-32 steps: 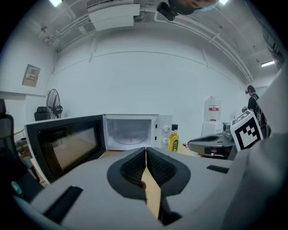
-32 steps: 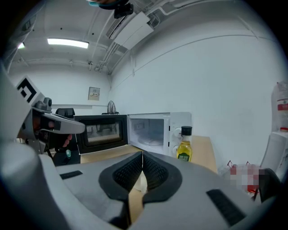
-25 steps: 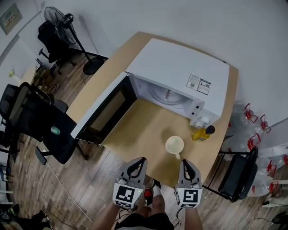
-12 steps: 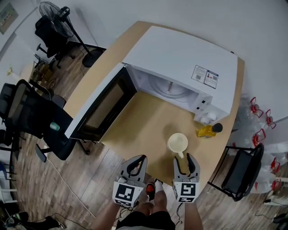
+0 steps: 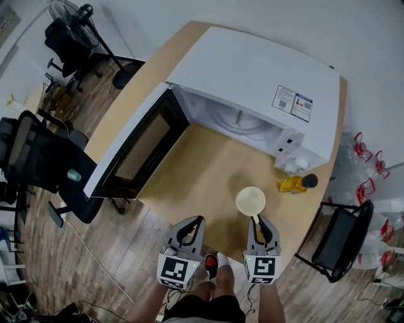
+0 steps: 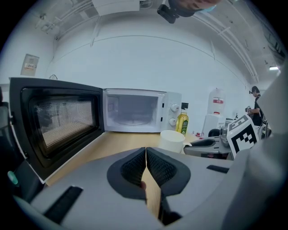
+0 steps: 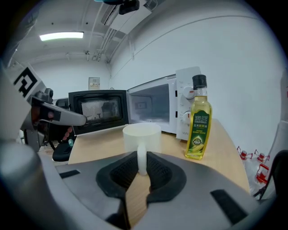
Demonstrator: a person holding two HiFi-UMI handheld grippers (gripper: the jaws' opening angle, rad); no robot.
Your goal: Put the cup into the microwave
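We've got the right gripper pinched on the cup's handle. Its jaws have just been closing, and the handle stands upright between the two dark pads, with both sides touching it. The cup sits upright on the table, out in front of the microwave and near the table's front edge. Its handle points back toward us.

The left gripper is closed on itself, pads pressed together. From the head view it hangs just beside the right one, around the table's front edge, apart from the cup.

The microwave door is swung wide open to the left, so the white cavity faces us, and the left gripper view looks straight into it. A yellow oil bottle with a black cap lies to the right of the cup, near it but not touching, close to the microwave's knob end. Over on the left of the floor there are black chairs and a fan.
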